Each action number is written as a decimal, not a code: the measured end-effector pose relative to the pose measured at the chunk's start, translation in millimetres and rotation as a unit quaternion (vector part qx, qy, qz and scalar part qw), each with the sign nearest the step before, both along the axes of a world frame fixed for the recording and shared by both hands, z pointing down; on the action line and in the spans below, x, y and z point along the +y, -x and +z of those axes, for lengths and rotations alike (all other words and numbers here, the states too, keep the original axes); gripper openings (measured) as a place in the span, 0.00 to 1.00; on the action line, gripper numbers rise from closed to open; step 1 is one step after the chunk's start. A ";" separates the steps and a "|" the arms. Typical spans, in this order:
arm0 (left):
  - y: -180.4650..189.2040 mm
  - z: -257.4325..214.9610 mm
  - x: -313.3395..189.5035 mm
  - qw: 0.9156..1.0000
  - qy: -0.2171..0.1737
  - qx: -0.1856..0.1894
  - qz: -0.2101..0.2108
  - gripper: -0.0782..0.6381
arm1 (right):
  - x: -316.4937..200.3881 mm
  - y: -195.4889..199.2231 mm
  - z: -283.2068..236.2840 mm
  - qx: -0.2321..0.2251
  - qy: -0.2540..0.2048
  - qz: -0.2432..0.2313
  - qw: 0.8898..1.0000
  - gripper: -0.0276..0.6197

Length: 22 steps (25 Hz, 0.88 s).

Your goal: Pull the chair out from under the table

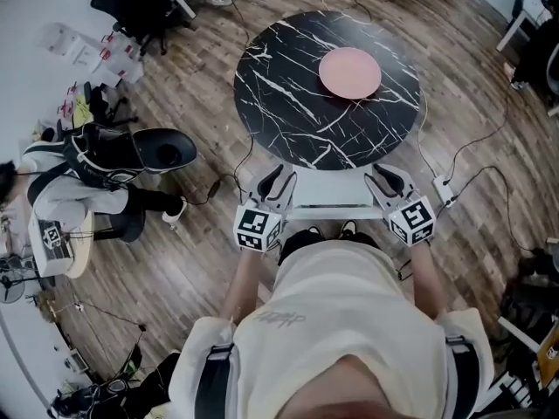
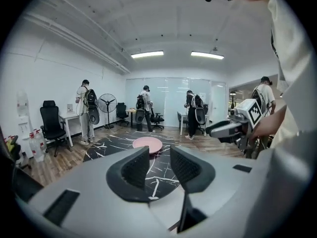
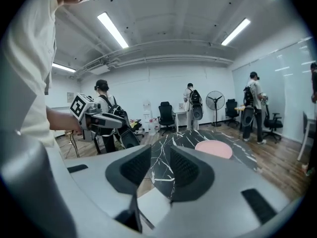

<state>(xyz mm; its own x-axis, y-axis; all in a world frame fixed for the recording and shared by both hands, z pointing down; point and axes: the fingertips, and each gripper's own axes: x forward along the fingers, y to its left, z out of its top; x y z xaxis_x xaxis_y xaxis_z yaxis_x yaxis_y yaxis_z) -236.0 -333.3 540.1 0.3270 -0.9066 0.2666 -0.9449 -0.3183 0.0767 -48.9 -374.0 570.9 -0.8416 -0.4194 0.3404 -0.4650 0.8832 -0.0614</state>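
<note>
The white chair is tucked under the near edge of a round black marble table that carries a pink plate. My left gripper hovers at the left end of the chair's back, and my right gripper at the right end. In the left gripper view the left gripper is open, with only table and plate seen through the gap, and white chair below. The right gripper is also open over the chair. Nothing is held.
A person with a backpack crouches on the wood floor to the left. A power strip and cables lie to the right of the chair. A black office chair stands far left. Several people stand beyond the table.
</note>
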 end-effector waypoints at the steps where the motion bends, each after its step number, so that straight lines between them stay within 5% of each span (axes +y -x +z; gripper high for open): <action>1: 0.5 3.5 1.5 1.000 0.005 -0.007 0.002 0.31 | 1.9 -1.3 6.4 -0.002 0.012 -0.012 1.000 0.23; 5: 5.4 22.1 9.0 0.999 0.039 -0.015 0.026 0.31 | 9.0 -1.1 27.3 0.018 0.052 -0.067 0.996 0.27; 9: 9.1 57.9 38.6 0.988 0.111 -0.035 0.104 0.31 | 38.2 -4.9 54.1 0.090 0.069 -0.109 0.988 0.28; 17: 1.8 103.0 88.0 0.942 0.204 -0.091 0.252 0.31 | 77.4 -23.2 112.7 0.253 0.084 -0.198 0.943 0.37; 22: -15.2 136.9 103.7 0.894 0.247 -0.154 0.342 0.35 | 83.4 -34.2 141.6 0.341 0.073 -0.237 0.907 0.37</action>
